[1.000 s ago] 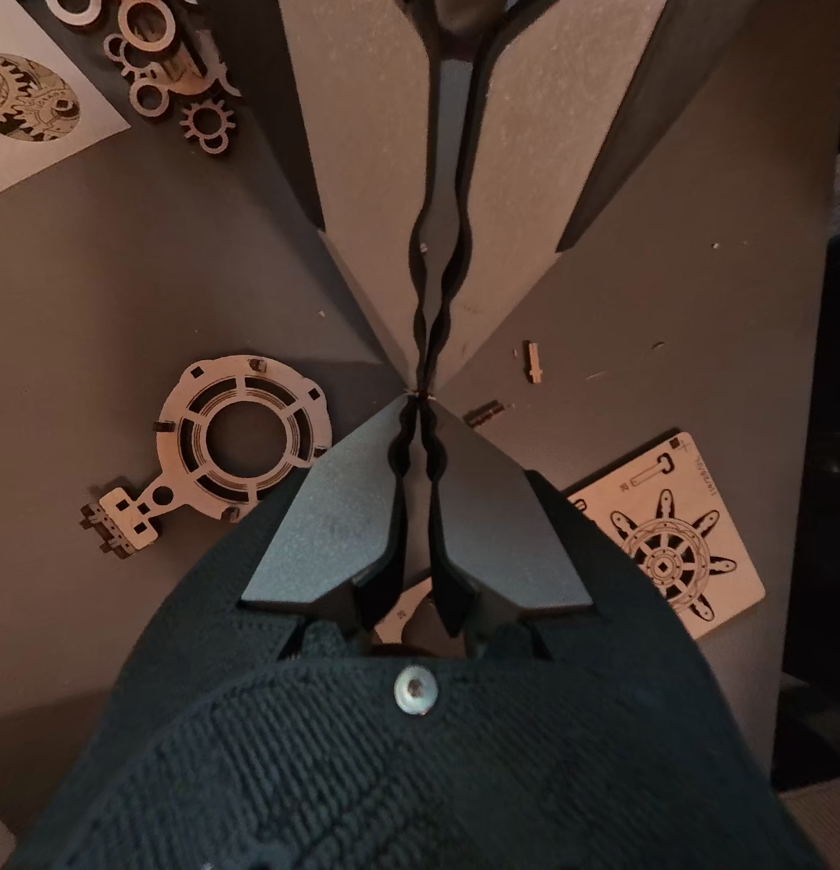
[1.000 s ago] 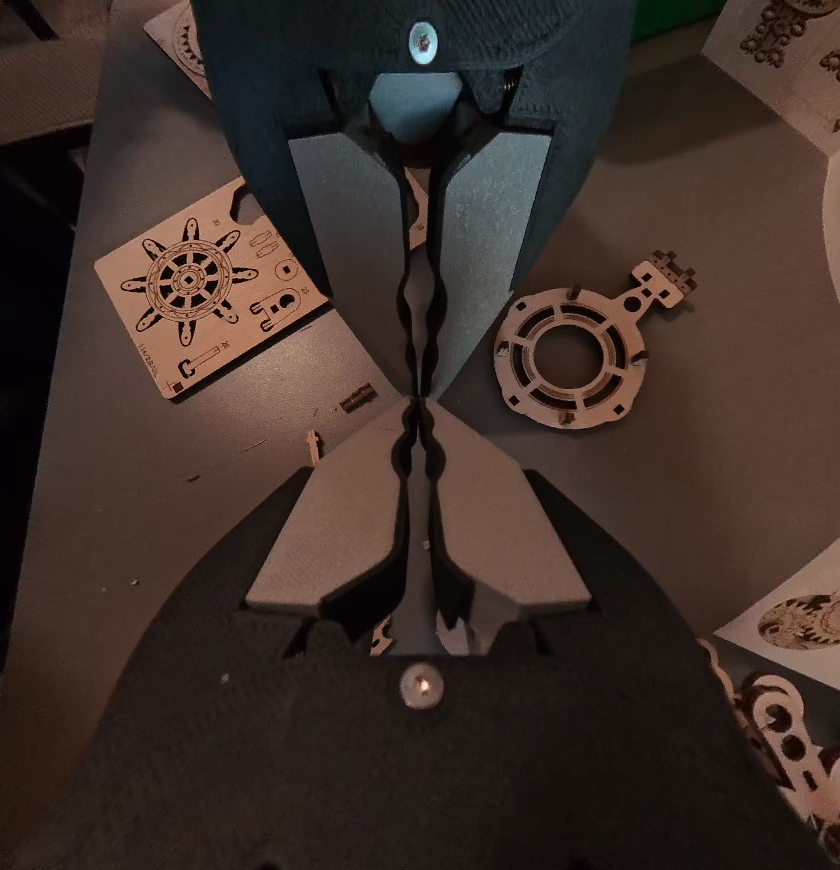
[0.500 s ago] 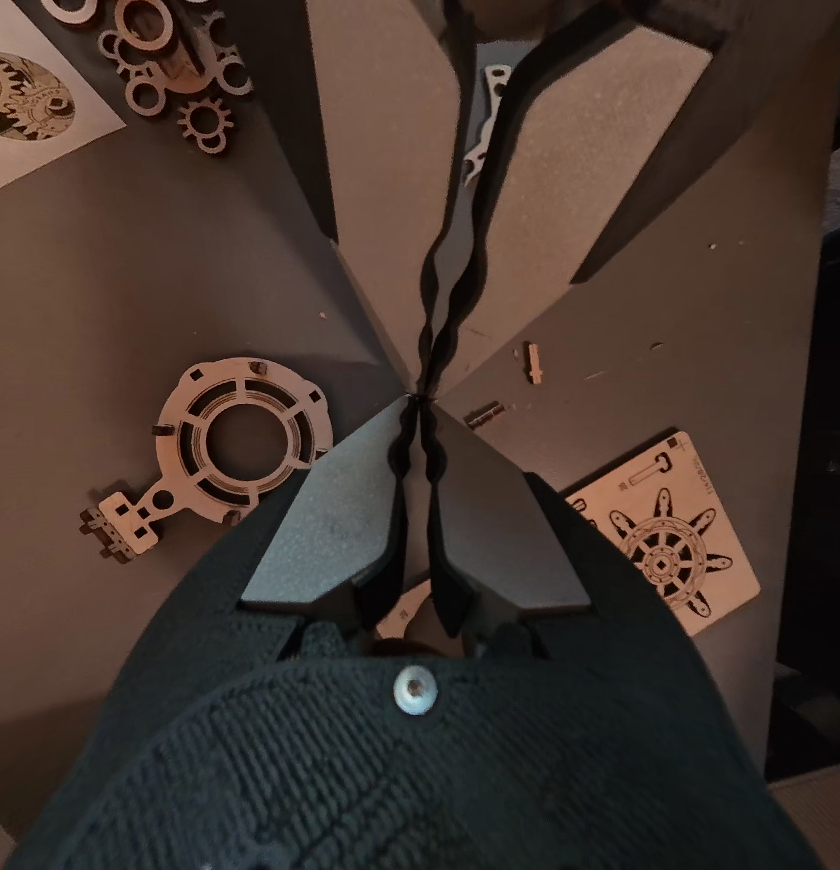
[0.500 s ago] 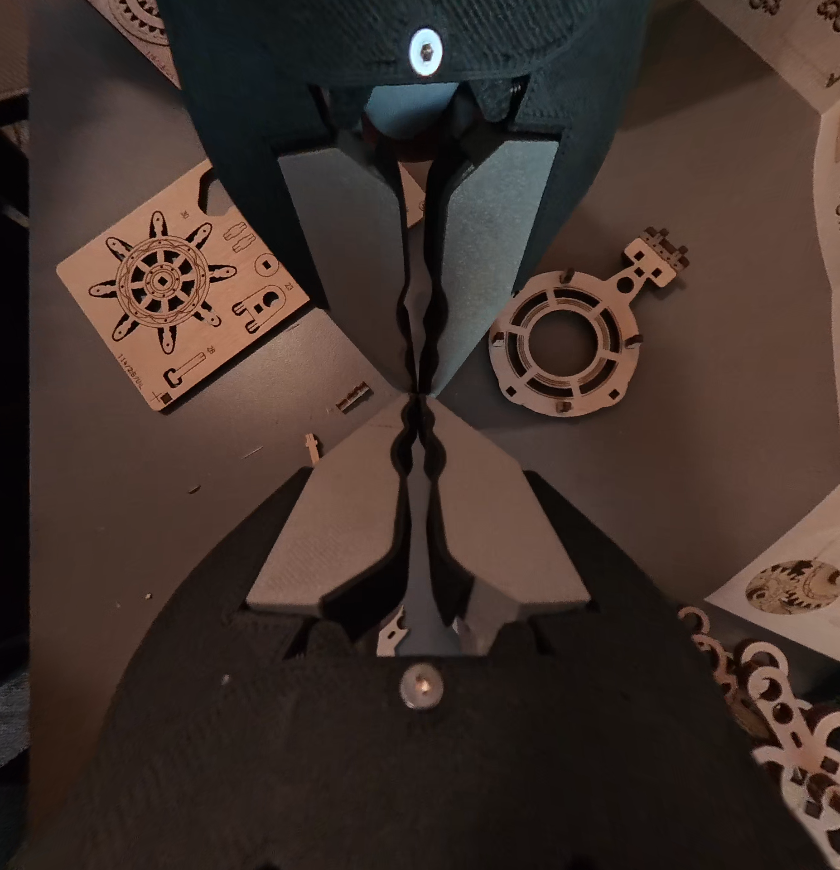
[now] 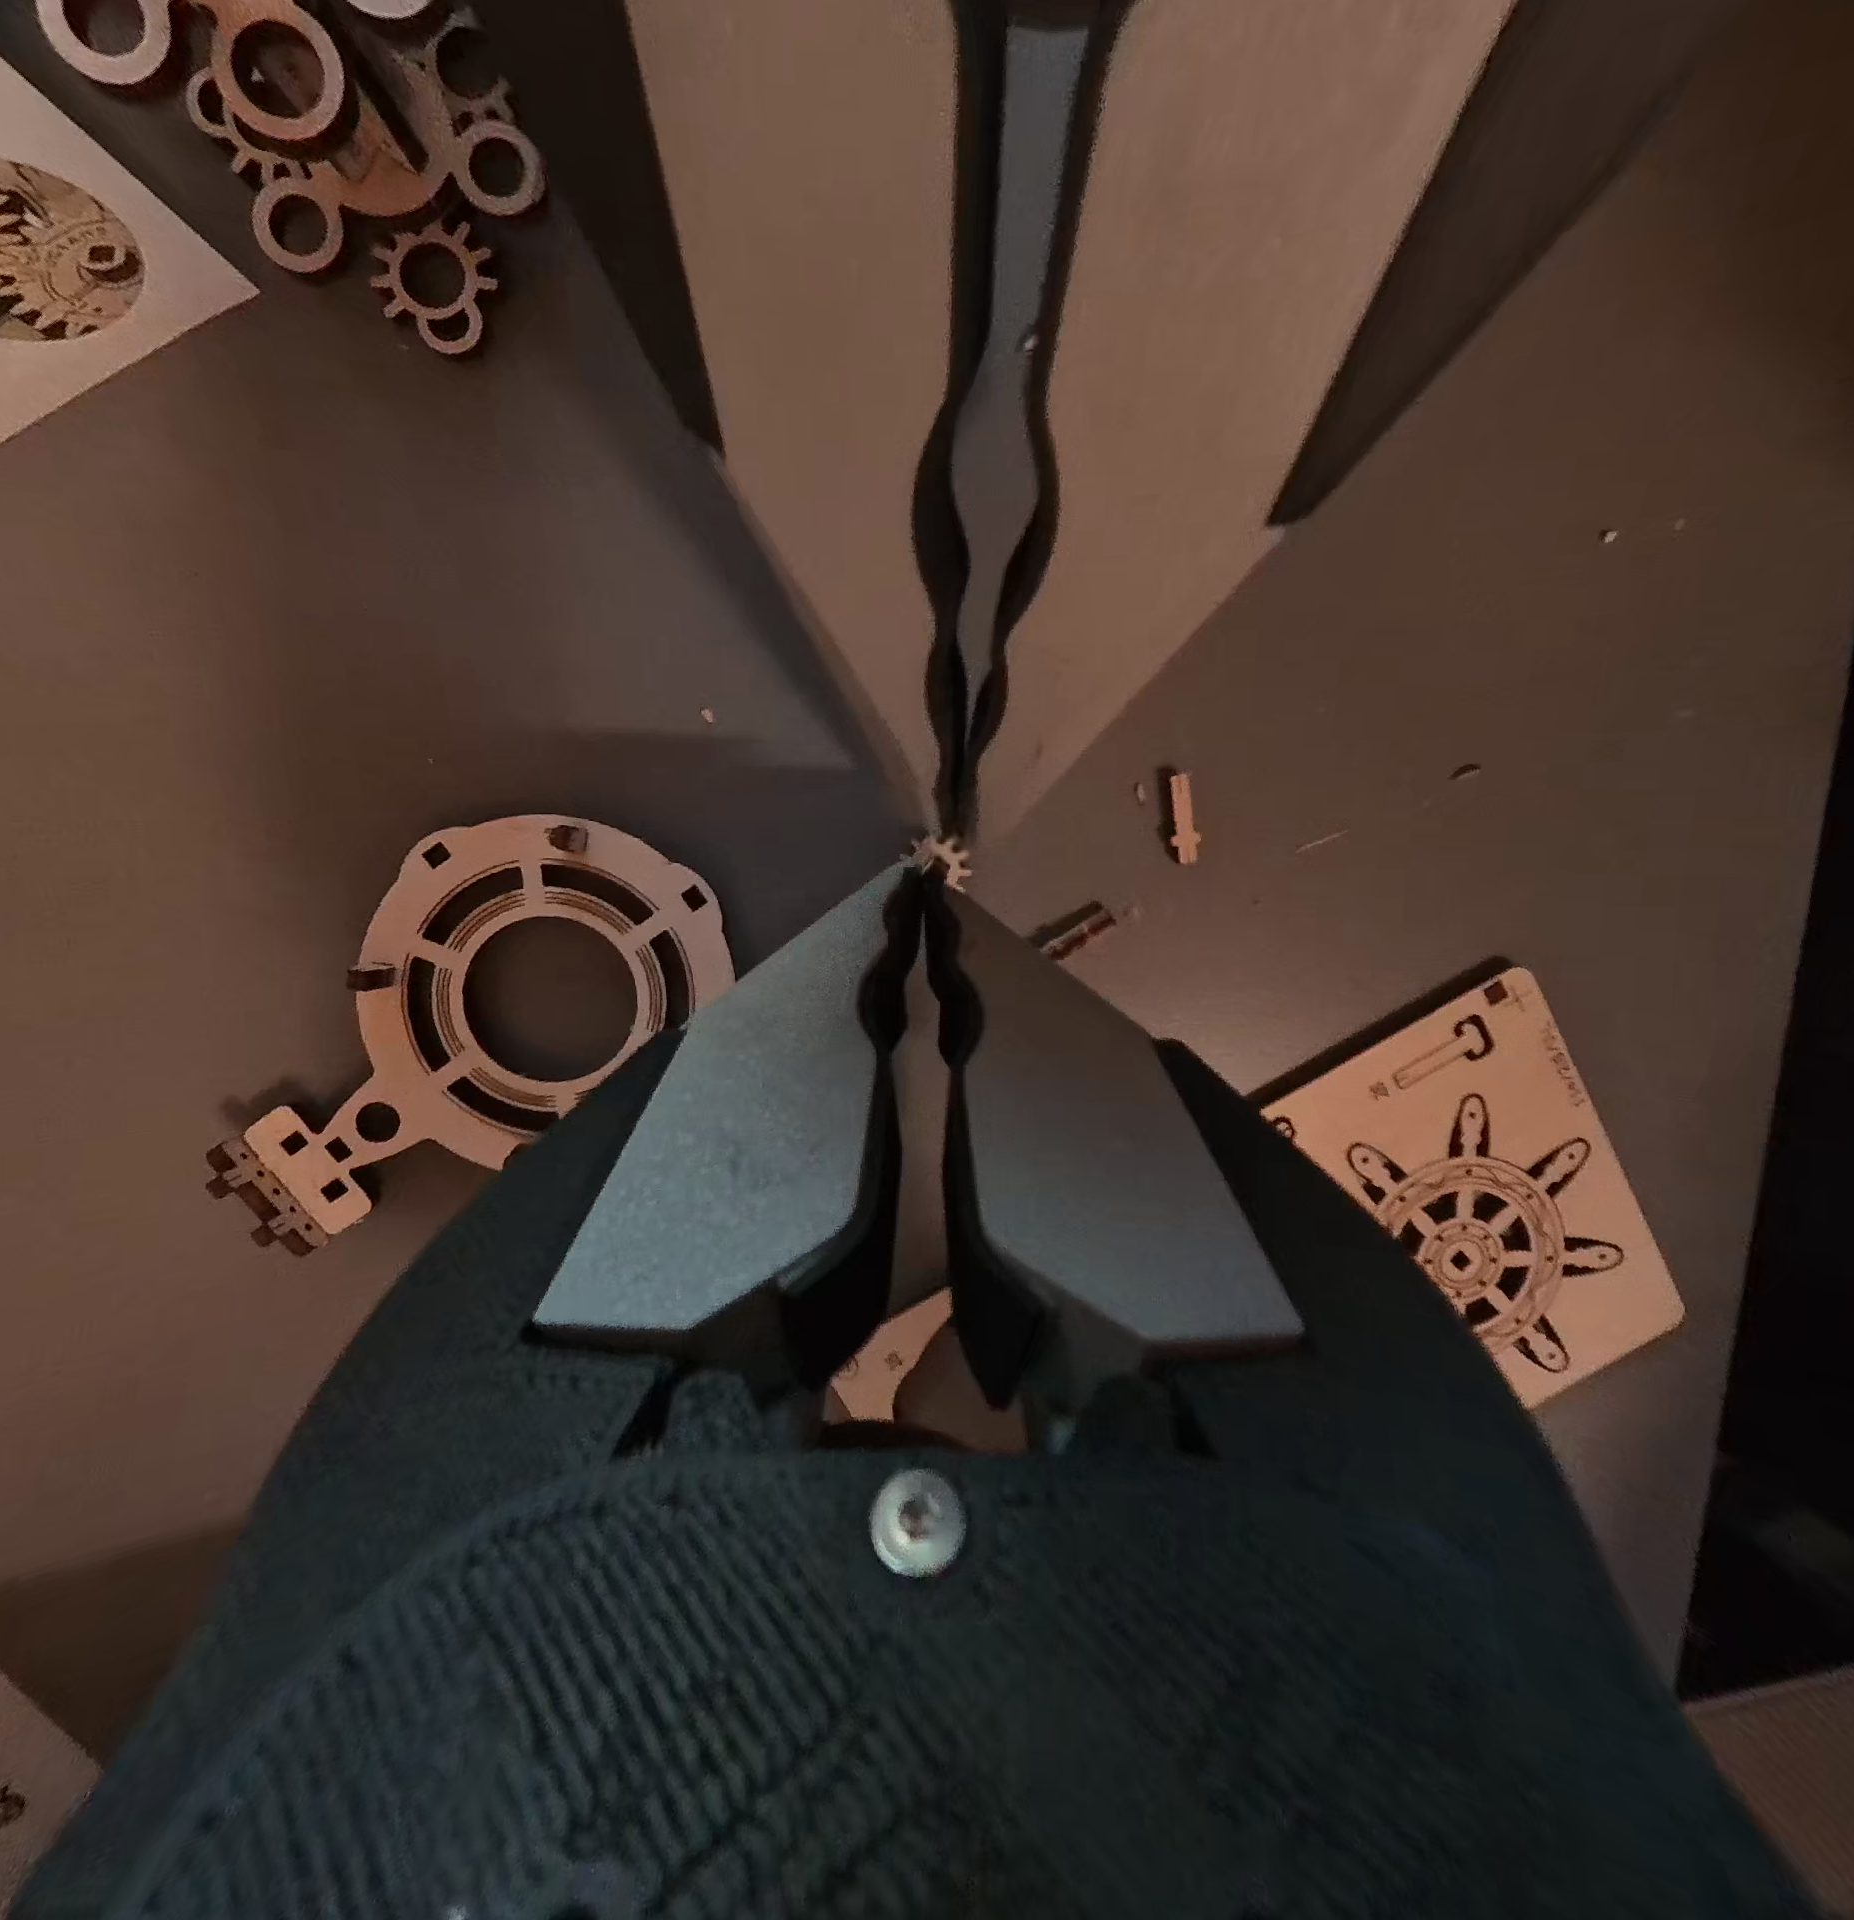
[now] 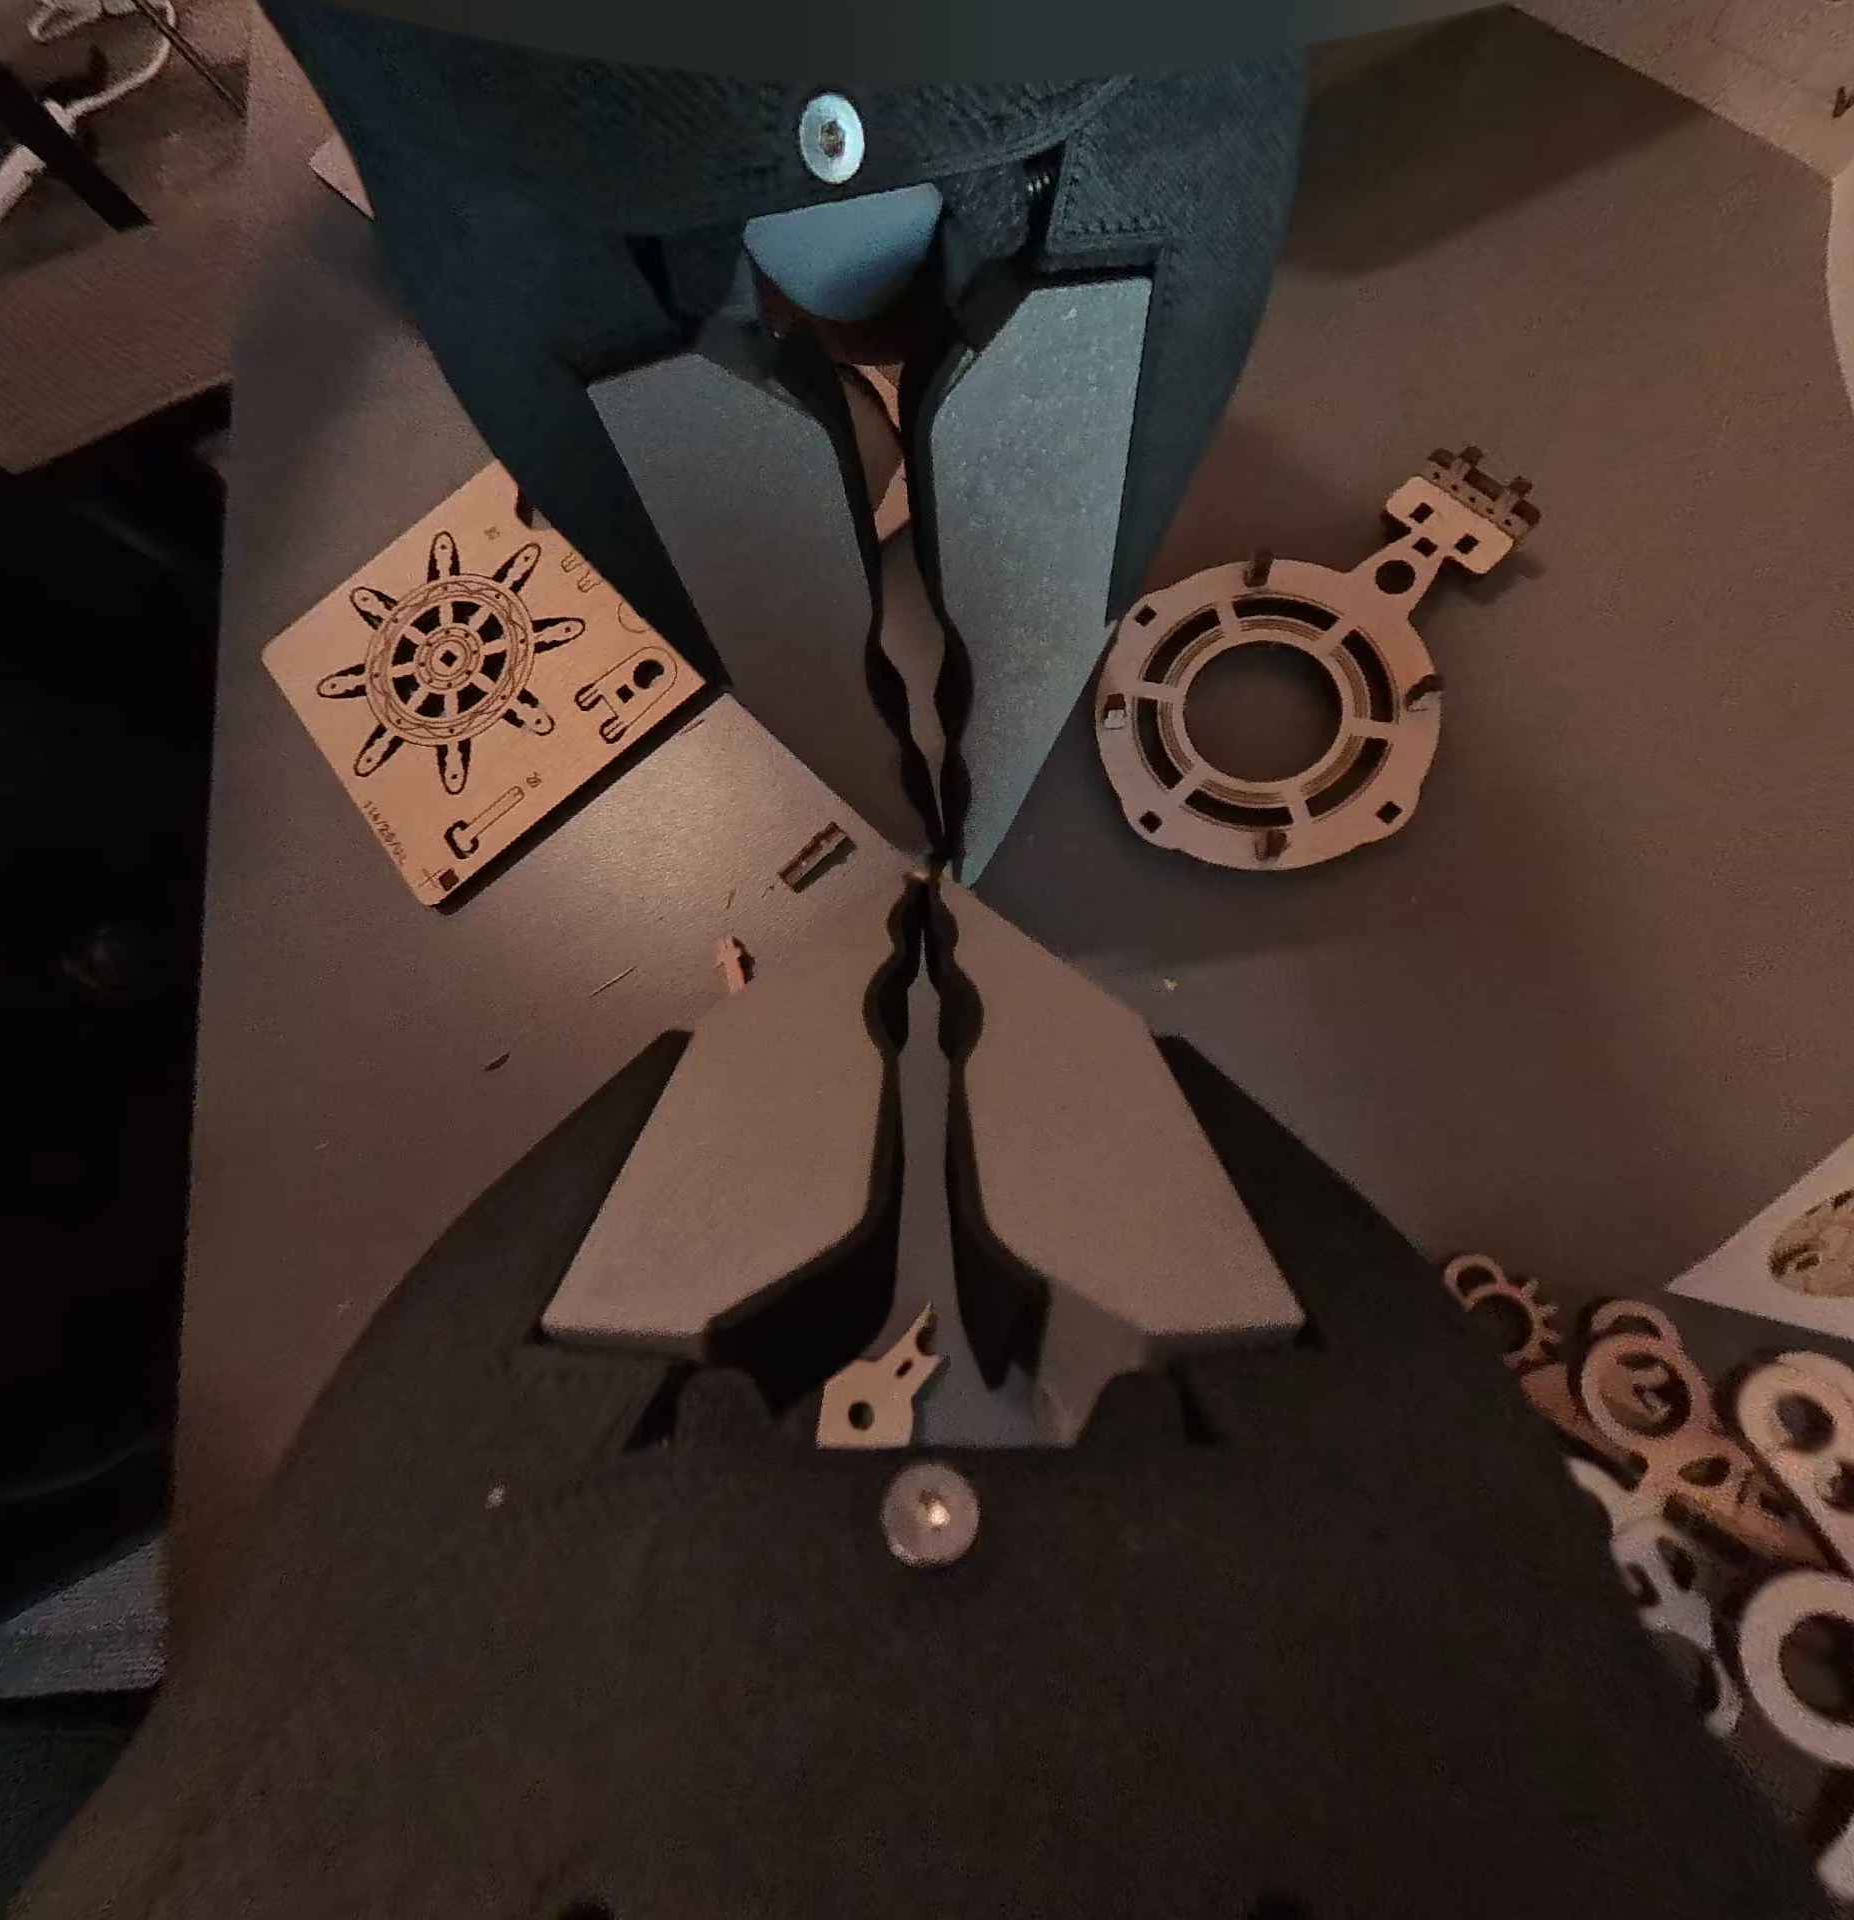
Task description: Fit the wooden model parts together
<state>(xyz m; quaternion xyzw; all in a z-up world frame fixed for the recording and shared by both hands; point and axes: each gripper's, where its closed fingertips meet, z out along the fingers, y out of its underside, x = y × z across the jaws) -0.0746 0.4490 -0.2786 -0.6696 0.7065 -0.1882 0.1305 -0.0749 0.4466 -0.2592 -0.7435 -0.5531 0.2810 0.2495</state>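
My left gripper point(image 5: 925, 878) and right gripper point(image 6: 928, 896) meet tip to tip above the grey table point(image 5: 279, 644). Both are shut. A tiny pale wooden gear point(image 5: 949, 857) sits pinched where the two pairs of tips meet. I cannot tell how much each one grips it. In the right wrist view only a pale speck of the gear point(image 6: 917, 876) shows. The right gripper point(image 5: 954, 821) comes in from the top of the left wrist view. The left gripper point(image 6: 938, 847) comes in from the top of the right wrist view.
A ring-shaped wooden part with a handle point(image 5: 549, 997) point(image 6: 1266, 717) lies flat. A wooden sheet with a ship's wheel point(image 5: 1463, 1184) point(image 6: 476, 686), a small peg point(image 5: 1177, 816) point(image 6: 734, 961) and a slotted bit point(image 5: 1074, 930) lie nearby. Loose gears and rings point(image 5: 362, 156) point(image 6: 1733, 1455) lie beside a paper sheet point(image 5: 50, 249). Only a small space, under 4 cm, lies between the two pairs of fingers. Left tips and right tips are each some 5 centimetres from the small peg point(image 5: 1177, 816).
The right gripper's jaws spread a little half a second ago and have narrowed again. The tiny gear now shows plainly at the joined tips. Both grippers stay tip to tip.
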